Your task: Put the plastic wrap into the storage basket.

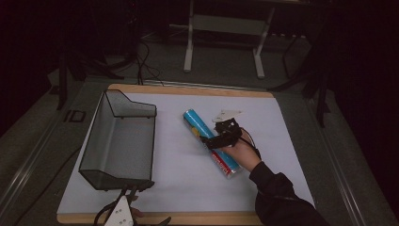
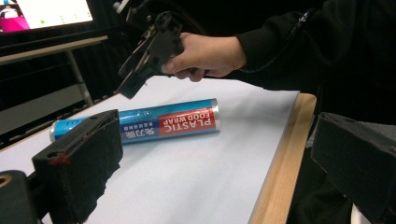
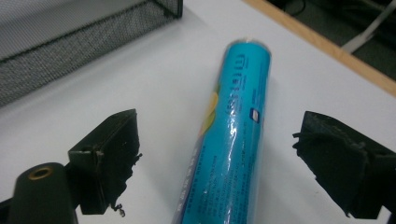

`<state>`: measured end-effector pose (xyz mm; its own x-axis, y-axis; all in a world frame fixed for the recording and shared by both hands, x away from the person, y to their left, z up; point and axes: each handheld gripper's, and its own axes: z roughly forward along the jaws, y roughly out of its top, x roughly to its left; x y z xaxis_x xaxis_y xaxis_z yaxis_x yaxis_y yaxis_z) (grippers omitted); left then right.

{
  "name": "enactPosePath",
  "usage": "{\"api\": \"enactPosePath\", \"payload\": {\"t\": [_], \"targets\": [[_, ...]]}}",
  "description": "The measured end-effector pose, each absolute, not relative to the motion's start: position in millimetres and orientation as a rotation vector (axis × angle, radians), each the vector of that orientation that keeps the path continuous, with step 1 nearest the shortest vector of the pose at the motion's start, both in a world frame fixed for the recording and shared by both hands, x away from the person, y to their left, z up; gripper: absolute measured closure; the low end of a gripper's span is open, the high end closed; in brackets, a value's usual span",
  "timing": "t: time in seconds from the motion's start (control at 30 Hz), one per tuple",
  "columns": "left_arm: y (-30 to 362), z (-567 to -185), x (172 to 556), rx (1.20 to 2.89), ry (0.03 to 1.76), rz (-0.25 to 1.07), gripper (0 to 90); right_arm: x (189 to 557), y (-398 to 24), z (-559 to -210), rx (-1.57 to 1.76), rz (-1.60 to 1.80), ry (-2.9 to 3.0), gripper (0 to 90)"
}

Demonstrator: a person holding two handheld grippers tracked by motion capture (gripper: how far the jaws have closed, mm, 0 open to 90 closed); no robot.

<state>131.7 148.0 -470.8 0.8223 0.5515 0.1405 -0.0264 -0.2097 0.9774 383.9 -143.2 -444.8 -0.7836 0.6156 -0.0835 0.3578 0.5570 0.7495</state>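
A roll of plastic food wrap (image 1: 195,123), blue with a red end, lies diagonally on the white mat. My right gripper (image 1: 212,140) hovers over the roll's middle, held by a hand in a black sleeve. In the right gripper view the roll (image 3: 233,140) runs up between the two black jaws, and the gripper (image 3: 224,161) is open with a gap on each side. My left gripper (image 1: 131,193) is low at the table's front edge, by the basket's near corner. It (image 2: 219,163) is open, and past it lie the roll (image 2: 154,123) and the right gripper (image 2: 147,56).
A black wire-mesh basket (image 1: 153,141), with nothing in it, stands on the left of the white mat (image 1: 263,122). The table's wooden edge (image 2: 280,168) runs along the front. A metal stand (image 1: 189,42) and cables are on the floor beyond.
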Motion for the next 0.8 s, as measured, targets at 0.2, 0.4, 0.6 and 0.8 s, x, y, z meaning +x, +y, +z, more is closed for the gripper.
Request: {"api": "enactPosePath", "payload": {"t": [0.2,0.4,0.6,0.8], "targets": [[149,-470,131,1.708,0.411,0.556,2.9,396,-130,-452,0.859,0.959,2.507,12.9],[148,-471,131,1.714,0.408,0.556,2.9,409,-122,-463,0.948,0.848,2.562,13.7],[149,-471,132,1.709,0.414,0.558,2.9,420,-116,-470,1.014,0.757,2.599,13.7],[149,-471,131,1.71,0.41,0.559,2.8,429,-111,-477,1.09,0.626,2.661,19.1]]}}
